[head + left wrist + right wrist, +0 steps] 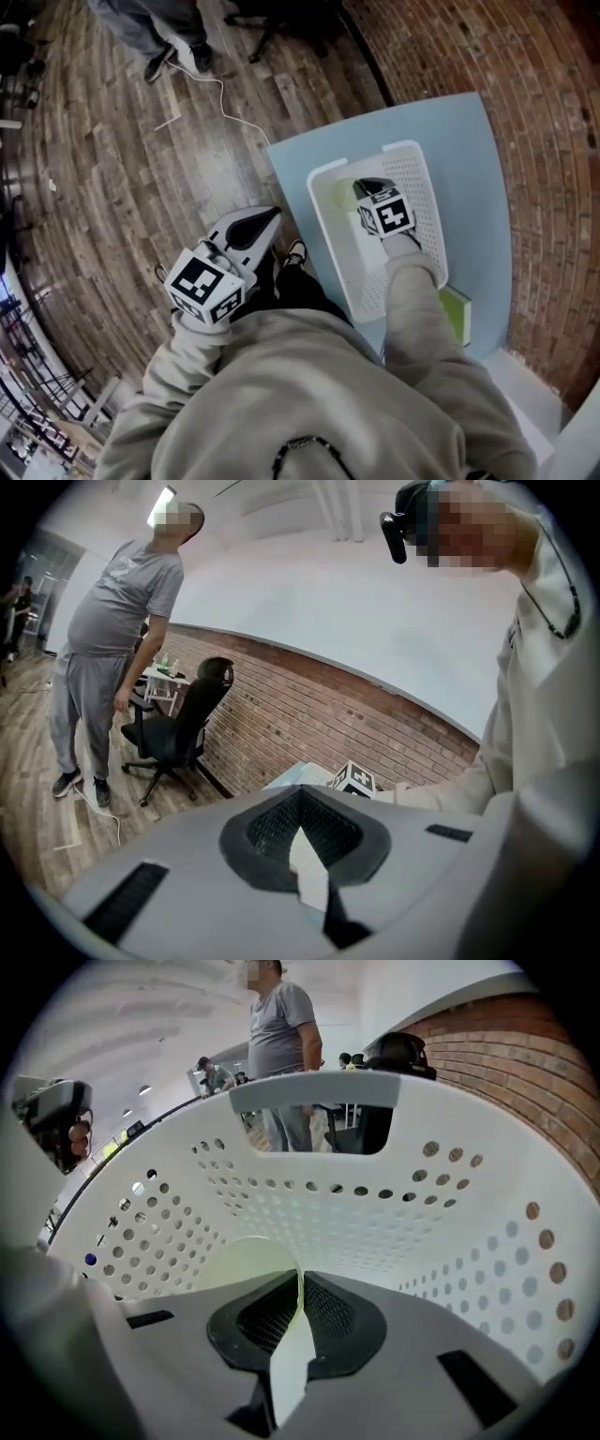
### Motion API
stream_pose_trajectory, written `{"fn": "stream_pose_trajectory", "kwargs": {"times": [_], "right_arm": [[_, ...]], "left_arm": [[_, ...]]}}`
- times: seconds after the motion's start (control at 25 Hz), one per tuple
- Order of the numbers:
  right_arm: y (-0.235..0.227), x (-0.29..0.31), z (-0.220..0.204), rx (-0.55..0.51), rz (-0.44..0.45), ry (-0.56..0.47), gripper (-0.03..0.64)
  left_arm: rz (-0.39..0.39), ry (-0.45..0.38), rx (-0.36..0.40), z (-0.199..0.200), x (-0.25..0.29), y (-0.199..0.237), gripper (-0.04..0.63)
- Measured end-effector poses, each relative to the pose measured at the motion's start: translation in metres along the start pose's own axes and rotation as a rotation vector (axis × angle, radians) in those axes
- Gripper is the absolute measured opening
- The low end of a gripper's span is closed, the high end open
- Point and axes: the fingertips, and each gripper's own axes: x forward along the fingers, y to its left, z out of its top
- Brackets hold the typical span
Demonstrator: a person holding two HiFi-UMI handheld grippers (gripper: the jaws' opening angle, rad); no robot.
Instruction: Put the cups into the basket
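Observation:
A white perforated basket (424, 187) lies on the light blue table (473, 150). My right gripper (367, 190) reaches down inside it, shut on the wall of a pale green cup (342, 195). In the right gripper view the cup (234, 1265) sits left of the jaws, its thin rim pinched between them, with the basket wall (375, 1213) all round my right gripper (299, 1283). My left gripper (255, 225) hangs over the wooden floor left of the table, shut with nothing in it; in its own view my left gripper (300, 808) points at the room.
A green and white object (457, 314) lies beside the basket near the table's front edge. A person in grey (103, 639) stands on the floor beside a black office chair (178, 728). A white cable (220, 98) trails over the floor. A brick wall (309, 714) runs behind the table.

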Motion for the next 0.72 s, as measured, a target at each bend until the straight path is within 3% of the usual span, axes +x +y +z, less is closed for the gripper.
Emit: {"fn": "stream_pose_trajectory", "kwargs": {"times": [0.24,0.56,0.72], "right_arm": [[0.004,0.008,-0.004,0.014,0.013,0.008,0.032],[-0.003,0.01,-0.011,0.007,-0.038,0.023,0.035],[-0.005,0.009,-0.012,0.023,-0.051,0.031,0.126]], "left_arm": [[-0.019,0.019,-0.022,-0.009,0.0,-0.002,-0.003],[-0.022,0.028,-0.048,-0.018,-0.007,-0.002,-0.005],[-0.024,0.016,-0.045,-0.021,-0.01,0.001,-0.003]]}}
